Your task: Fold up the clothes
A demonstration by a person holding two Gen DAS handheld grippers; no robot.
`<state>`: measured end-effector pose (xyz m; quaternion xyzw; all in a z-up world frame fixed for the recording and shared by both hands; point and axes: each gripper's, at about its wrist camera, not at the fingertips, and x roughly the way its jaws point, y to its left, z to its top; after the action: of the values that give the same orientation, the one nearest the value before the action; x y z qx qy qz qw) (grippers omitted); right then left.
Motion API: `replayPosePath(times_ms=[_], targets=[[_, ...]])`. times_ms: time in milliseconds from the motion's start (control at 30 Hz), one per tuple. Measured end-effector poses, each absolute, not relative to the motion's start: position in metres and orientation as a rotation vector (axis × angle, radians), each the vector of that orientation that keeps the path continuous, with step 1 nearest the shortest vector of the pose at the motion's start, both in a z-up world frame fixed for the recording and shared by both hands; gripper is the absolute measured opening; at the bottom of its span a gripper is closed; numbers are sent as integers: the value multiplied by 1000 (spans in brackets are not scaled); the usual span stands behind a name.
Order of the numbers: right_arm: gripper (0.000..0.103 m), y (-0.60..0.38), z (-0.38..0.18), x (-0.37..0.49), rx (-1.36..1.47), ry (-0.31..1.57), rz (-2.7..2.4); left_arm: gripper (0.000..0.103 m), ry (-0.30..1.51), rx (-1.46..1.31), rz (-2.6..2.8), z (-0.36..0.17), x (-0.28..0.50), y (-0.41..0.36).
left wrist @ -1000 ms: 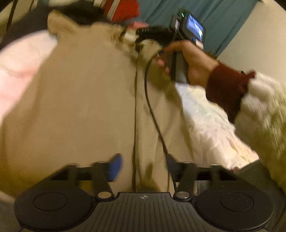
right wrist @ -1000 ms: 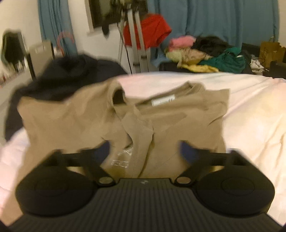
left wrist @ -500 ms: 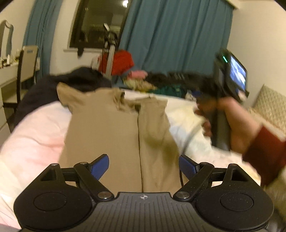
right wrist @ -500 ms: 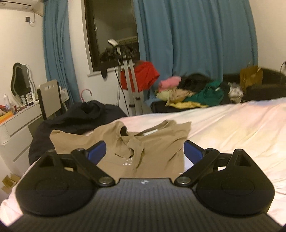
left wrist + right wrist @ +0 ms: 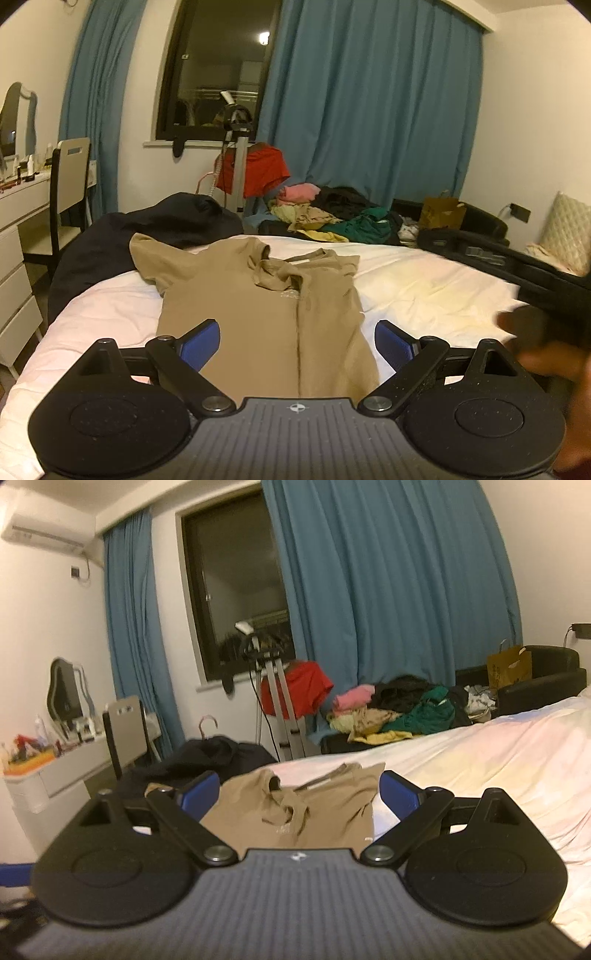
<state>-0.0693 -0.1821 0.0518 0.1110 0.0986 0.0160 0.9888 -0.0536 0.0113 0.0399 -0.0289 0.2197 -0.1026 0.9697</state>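
Now tan shirt (image 5: 258, 314) lies on bed ahead of both tongs, L (image 5: 297, 345) opening, R (image 5: 299, 794) wide, empty.

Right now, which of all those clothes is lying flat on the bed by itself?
The tan shirt. It lies spread out on the white bed, one side folded over. The pink, green and yellow clothes are bunched in a pile beyond the bed.

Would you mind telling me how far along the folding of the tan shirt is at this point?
Done: the tan shirt lies flat on the white bed, its right side folded in along a lengthwise crease. In hand: nothing; the left gripper is opening with nothing between its jaws, and the right gripper is open and empty. Left: the other sleeve still sticks out, and the pile of clothes behind looks unfolded.
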Motion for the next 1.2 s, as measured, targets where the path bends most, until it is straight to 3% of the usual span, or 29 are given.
replayPosePath(times_ms=[367,767,1200], targets=[[95,-179,22,-77,215,199,10,99,455,-54,-158,-7,-7,35],[95,-169,3,-67,163,245,-11,101,584,-13,-153,-47,76,49],[95,-153,-16,-52,99,309,-4,101,675,-290,18,-77,210,146]])
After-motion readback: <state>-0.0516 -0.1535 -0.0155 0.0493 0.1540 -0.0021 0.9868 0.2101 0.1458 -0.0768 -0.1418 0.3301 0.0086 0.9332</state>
